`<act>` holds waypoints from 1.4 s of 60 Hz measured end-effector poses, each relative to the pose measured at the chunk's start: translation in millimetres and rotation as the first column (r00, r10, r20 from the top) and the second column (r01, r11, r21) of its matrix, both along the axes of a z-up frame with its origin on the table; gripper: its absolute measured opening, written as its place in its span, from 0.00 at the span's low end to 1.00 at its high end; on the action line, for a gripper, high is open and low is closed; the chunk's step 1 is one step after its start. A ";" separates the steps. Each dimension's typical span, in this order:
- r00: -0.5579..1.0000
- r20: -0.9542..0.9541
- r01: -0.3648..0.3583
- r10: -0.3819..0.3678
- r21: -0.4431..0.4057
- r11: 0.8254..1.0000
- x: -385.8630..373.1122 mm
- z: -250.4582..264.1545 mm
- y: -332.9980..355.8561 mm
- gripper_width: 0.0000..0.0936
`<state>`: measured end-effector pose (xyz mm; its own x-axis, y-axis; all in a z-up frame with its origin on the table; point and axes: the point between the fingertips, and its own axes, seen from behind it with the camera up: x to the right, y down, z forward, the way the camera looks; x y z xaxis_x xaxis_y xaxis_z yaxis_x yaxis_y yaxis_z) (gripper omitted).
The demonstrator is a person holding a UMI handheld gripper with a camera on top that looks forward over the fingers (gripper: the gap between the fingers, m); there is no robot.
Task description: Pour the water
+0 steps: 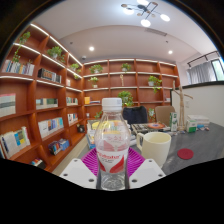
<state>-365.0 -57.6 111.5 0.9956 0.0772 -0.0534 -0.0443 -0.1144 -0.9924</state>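
A clear plastic water bottle (112, 150) with a red and white label stands upright between my fingers, raised above the table. My gripper (112, 170) is shut on the bottle, with the magenta pads (91, 161) pressing its sides at label height. Just to the right of the bottle, beyond my right finger, a pale cream mug (155, 148) with a handle stands on the dark table (195, 148). The bottle's cap is hard to make out against the shelves behind.
A red coaster (185, 154) lies on the table right of the mug. Small bottles and clutter (190, 126) stand further back on the right. Wooden bookshelves (40, 100) fill the left and back walls; a potted plant (124, 98) is behind.
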 end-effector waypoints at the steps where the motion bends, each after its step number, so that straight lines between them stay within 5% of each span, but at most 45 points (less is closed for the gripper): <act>1: 1.000 -0.003 0.000 0.000 0.003 1.000 1.3 -4.0 -2.7 0.37; 12: 0.998 -0.065 0.017 -0.019 -0.027 1.000 3.2 -3.2 -3.1 0.37; 19: 0.934 -0.359 -0.017 -0.002 -0.049 0.999 -12.8 10.3 10.2 0.37; 29: 0.559 -0.829 -0.065 0.011 -0.031 0.997 -25.4 36.6 29.0 0.37; 36: 0.245 -0.969 -0.060 0.006 -0.009 0.998 -16.0 52.1 45.9 0.37; 62: -0.565 -0.823 0.058 0.066 0.040 0.997 49.4 97.1 82.5 0.37; 84: -0.471 -0.882 0.035 0.035 0.021 0.999 48.8 101.8 76.1 0.37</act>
